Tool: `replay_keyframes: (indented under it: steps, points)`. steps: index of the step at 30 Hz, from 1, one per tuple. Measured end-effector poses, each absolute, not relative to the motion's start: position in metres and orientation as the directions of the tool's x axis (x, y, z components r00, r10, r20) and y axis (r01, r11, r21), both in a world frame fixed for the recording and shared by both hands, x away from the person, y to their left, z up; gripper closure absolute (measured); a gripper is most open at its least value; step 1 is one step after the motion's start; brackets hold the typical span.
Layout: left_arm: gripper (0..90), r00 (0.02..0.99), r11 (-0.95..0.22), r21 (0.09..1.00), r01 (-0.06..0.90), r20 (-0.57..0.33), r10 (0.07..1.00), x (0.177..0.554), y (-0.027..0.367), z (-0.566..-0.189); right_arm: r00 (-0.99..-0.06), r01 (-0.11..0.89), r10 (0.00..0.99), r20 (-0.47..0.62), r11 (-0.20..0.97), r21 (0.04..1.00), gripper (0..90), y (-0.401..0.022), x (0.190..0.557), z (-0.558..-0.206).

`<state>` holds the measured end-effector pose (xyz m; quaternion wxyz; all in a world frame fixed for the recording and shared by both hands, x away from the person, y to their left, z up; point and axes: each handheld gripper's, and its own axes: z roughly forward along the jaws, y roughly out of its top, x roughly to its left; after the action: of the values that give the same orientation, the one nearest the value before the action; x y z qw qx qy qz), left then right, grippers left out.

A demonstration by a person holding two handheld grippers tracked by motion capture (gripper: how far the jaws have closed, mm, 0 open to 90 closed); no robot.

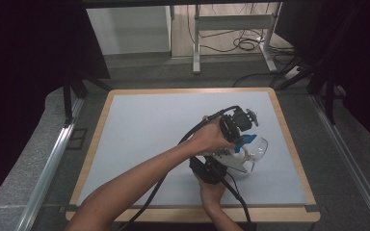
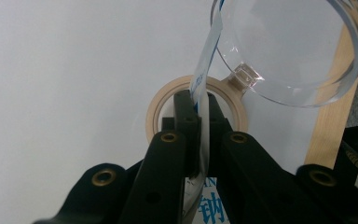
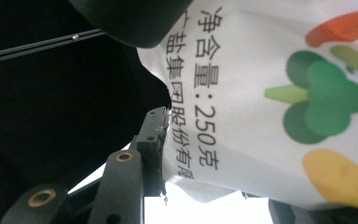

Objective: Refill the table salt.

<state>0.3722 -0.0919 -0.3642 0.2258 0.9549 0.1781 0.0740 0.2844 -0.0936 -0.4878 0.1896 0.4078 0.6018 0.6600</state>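
The right gripper (image 1: 211,169), nearest the person, clamps the body of a white printed bag (image 3: 270,93). Beyond it, the left gripper (image 2: 199,109) pinches the bag's top edge, tilted toward a clear glass jar (image 2: 289,46) above a tape ring (image 2: 161,105) on the table (image 1: 149,125).

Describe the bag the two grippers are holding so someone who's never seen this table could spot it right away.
On the grey table, look right of centre where both hands meet. The white bag hangs between the grippers, beside a clear glass jar. Chinese text and colourful vegetable pictures set it apart.
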Motion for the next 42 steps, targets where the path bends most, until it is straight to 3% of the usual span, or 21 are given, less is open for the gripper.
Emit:
replay_keyframes:
  steps: [42]
  points:
    - [89.9,0.931,-0.842,0.446,0.304,0.05,0.362,0.3729,-0.0918,-0.3646,-0.591,0.225,0.751,0.295,-0.197,0.954,60.5,-0.0933,0.2817,-0.4852]
